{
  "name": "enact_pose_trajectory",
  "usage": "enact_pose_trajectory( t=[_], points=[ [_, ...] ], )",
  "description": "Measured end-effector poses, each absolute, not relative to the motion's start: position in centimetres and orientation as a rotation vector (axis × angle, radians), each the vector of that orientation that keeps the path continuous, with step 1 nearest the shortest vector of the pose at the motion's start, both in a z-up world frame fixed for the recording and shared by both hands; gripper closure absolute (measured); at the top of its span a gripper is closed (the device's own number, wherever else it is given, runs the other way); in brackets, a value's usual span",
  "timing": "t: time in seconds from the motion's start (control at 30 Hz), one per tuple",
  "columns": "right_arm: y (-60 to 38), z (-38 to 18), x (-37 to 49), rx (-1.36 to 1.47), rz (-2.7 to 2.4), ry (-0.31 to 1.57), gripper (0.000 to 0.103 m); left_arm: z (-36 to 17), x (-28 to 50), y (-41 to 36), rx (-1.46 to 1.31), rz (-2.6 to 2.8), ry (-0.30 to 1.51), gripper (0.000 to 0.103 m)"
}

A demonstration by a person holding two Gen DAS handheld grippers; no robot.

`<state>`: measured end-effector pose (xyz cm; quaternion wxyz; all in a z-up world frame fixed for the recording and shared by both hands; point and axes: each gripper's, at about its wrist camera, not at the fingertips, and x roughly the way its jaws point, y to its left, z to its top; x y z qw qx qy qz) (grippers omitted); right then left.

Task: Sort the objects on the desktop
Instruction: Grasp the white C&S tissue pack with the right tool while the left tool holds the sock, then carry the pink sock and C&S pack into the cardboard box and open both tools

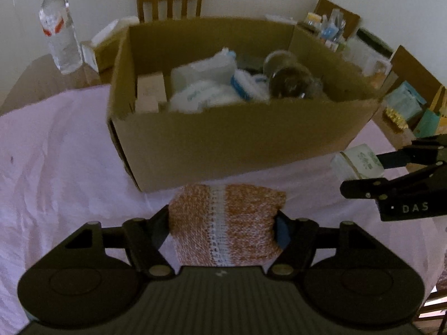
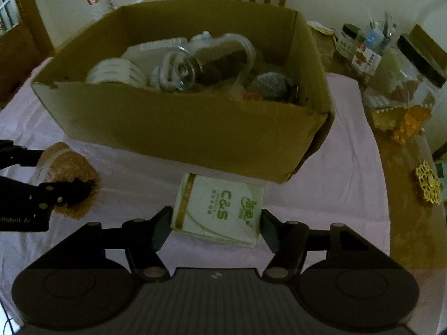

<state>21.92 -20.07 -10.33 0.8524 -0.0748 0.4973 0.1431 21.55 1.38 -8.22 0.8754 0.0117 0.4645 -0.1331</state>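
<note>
Before the cardboard box [image 1: 237, 139], left tongs [image 1: 223, 223] grip a knitted cloth [image 1: 226, 223]; right tongs [image 2: 216, 217] grip a tissue pack [image 2: 218, 209]. Lift each load above the box rim, then release inside.

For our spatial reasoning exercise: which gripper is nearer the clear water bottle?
Left. The left gripper sits toward the box side where the water bottle stands; the right gripper is farther over.
</note>
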Motion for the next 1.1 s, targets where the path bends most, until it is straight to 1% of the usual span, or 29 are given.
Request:
enact_pose_trajectory(
  t=[0.27,0.57,0.8,1.1],
  points=[
    [-20.9,-7.0,22.4,-0.178,0.354,0.993,0.032,-3.6,21.8,1.9,0.024,-0.292,0.916,0.031],
    [-20.4,-3.0,23.9,-0.197,0.388,0.891,0.032,0.8,24.7,1.9,0.06,-0.311,0.838,0.031],
    [-20.2,-1.5,26.2,-0.212,0.387,0.857,0.032,2.2,28.1,1.7,0.089,-0.309,0.81,0.031],
    [-19.8,-0.9,28.6,-0.227,0.369,0.841,0.032,1.8,31.9,1.8,0.099,-0.295,0.824,0.031]
  ],
)
